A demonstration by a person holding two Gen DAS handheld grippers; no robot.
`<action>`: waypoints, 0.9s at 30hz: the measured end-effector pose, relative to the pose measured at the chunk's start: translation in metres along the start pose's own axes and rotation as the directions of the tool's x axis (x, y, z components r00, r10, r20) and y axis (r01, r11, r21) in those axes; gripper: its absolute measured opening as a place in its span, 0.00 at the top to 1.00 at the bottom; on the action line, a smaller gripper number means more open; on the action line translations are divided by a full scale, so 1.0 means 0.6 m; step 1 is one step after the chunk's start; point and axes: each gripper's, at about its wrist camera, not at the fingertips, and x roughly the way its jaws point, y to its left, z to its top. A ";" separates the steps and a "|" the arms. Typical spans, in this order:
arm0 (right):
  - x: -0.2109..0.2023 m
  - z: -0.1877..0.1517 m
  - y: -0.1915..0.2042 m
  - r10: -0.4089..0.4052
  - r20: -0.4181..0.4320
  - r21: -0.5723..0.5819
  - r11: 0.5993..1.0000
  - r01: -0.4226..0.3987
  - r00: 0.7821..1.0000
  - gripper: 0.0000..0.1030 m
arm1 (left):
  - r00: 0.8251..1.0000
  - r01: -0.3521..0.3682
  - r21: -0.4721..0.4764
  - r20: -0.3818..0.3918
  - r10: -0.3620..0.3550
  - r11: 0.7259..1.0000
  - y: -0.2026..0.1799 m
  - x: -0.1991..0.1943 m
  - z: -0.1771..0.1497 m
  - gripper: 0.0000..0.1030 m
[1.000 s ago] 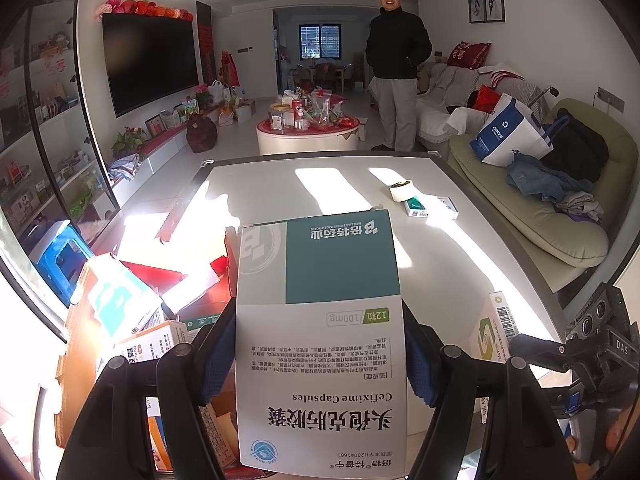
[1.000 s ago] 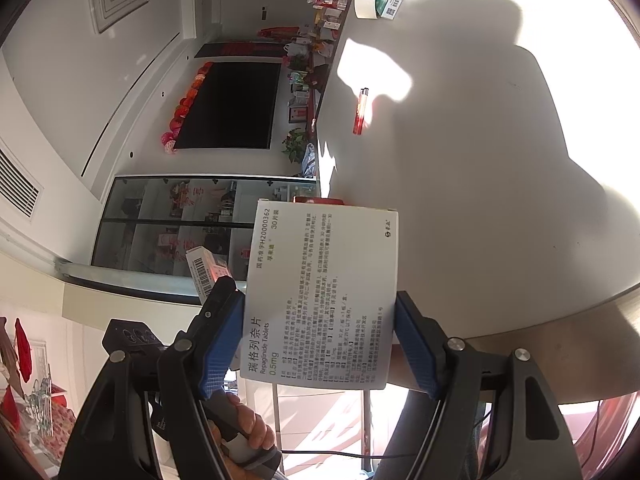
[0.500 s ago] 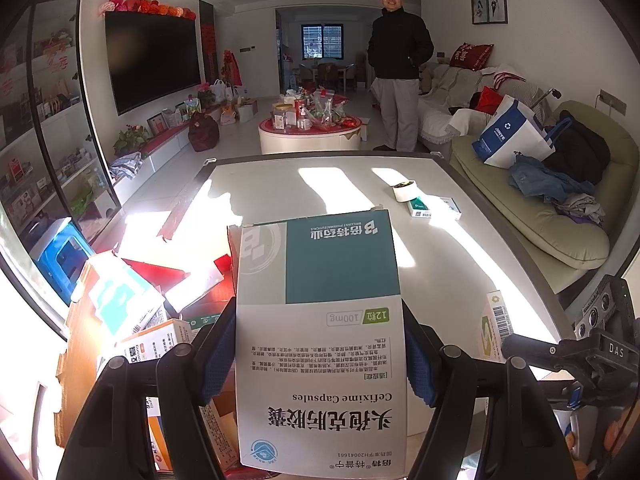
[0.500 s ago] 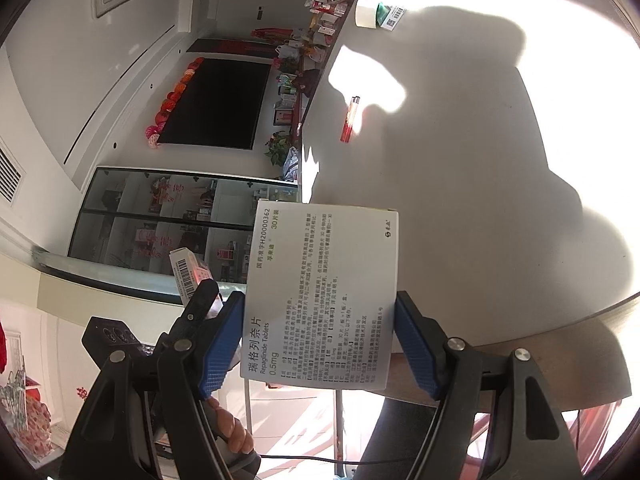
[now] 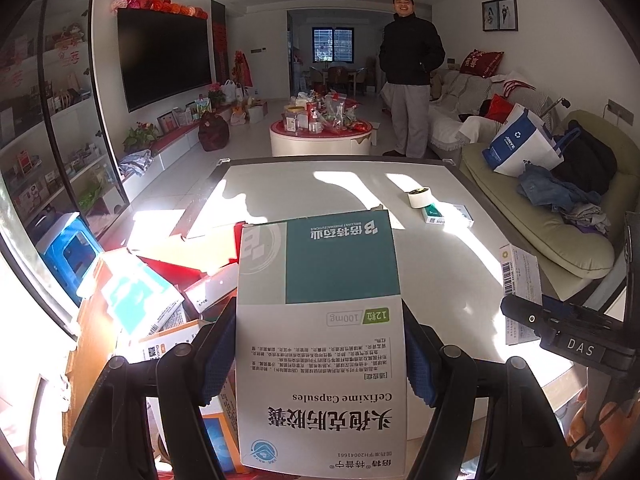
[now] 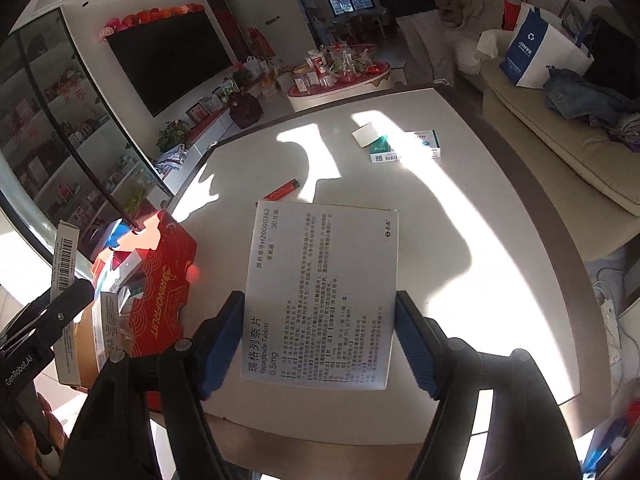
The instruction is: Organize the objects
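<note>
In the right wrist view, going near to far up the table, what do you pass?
Repaglinide tablets box clamped in the right gripper → red lighter → green and white carton → round coffee table beyond the table's far edge.

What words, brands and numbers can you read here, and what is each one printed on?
"Cefixime Capsules", "100mg": box in left gripper.
"Repaglinide Tablets", "0.5mg", "H20000362": box in right gripper.
"DRAGONFRUIT": red carton.
"DAS": right gripper's body.
"GenRobot.AI": left gripper's body.
Small print on both boxes: too small.
</note>
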 end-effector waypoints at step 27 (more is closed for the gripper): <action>-0.028 0.027 0.023 -0.067 0.067 -0.084 0.994 0.073 0.995 0.29 | 1.000 0.004 0.005 0.011 -0.004 1.000 -0.002 -0.005 0.007 0.26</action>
